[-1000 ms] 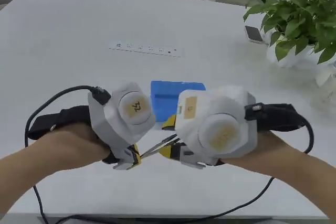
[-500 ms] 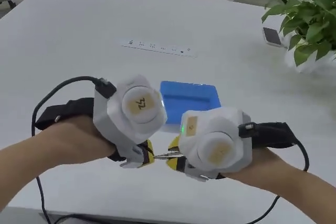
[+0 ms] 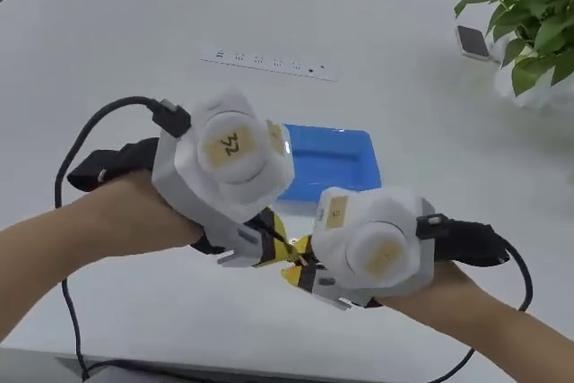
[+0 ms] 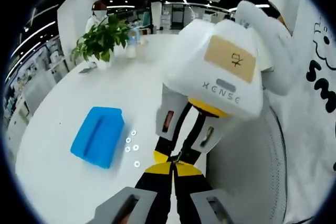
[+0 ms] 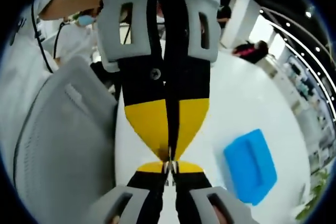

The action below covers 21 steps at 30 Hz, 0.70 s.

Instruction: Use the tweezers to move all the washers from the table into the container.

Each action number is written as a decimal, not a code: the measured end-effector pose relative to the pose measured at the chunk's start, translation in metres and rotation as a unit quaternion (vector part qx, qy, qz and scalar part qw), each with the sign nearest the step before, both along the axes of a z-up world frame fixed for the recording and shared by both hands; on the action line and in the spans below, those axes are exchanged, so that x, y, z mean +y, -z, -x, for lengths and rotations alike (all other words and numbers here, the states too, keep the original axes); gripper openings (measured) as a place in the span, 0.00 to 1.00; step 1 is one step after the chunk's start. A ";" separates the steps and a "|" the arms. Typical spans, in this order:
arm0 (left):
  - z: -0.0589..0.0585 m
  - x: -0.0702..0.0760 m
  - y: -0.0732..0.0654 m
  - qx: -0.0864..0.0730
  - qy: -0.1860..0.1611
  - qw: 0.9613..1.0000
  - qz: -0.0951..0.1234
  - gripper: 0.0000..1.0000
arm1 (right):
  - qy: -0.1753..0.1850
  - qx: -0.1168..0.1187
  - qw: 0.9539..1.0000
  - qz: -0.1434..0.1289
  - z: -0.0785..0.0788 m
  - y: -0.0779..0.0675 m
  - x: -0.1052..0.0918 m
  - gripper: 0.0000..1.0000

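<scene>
On my far left a black cable (image 3: 90,132) loops across the white worktop (image 3: 108,51), and the surface around it is bare right out to the left edge. My left hand-held gripper (image 4: 171,169) sits low over the near edge of the worktop. Its yellow-tipped jaws are together, and I cannot tell whether anything is pinched in them.

Beyond my left hand-held gripper lies the flat blue rectangular plastic container (image 3: 327,159), with its long edges running left to right in the head view. In the left gripper view a handful of small silvery washers (image 4: 135,147) lie loose on the worktop. They are outside the container, just beside one of its long edges, on the side nearer my jaws. Farther back, a white power strip (image 3: 269,65) lies well apart from the container, with open worktop between the two.

My right hand-held gripper (image 5: 169,169) meets the left one tip to tip, almost touching. Its jaws are clamped on a sliver of the thin metal tweezers (image 5: 169,165), which shows in the slit between them. To the right of the container the worktop is open as far as a dark phone (image 3: 473,40) and a leafy green potted plant (image 3: 529,6) at the far right corner.
</scene>
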<state>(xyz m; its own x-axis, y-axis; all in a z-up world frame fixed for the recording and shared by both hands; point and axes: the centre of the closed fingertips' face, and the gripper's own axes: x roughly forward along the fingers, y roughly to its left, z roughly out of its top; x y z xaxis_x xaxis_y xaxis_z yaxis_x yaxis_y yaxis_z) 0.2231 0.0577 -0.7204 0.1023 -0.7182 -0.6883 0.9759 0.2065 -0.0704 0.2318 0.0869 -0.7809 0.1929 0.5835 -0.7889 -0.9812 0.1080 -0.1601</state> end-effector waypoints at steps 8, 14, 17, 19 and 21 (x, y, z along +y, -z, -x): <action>-0.016 0.005 0.017 0.003 -0.084 0.996 0.022 0.00 | 0.048 0.021 0.998 -0.021 -0.008 0.017 -0.006 0.02; -0.018 0.059 0.022 -0.001 -0.260 0.962 0.078 0.00 | 0.066 0.037 0.997 -0.023 -0.010 0.029 -0.006 0.02; -0.003 0.098 0.032 0.008 -0.346 0.934 0.083 0.05 | 0.065 0.036 0.997 -0.011 -0.009 0.035 -0.005 0.02; 0.004 0.116 0.037 0.010 -0.389 0.917 0.086 0.00 | 0.061 0.038 0.997 -0.004 -0.009 0.039 -0.003 0.02; 0.006 0.123 0.037 -0.004 -0.408 0.908 0.092 0.02 | 0.062 0.042 0.997 0.000 -0.007 0.042 -0.004 0.02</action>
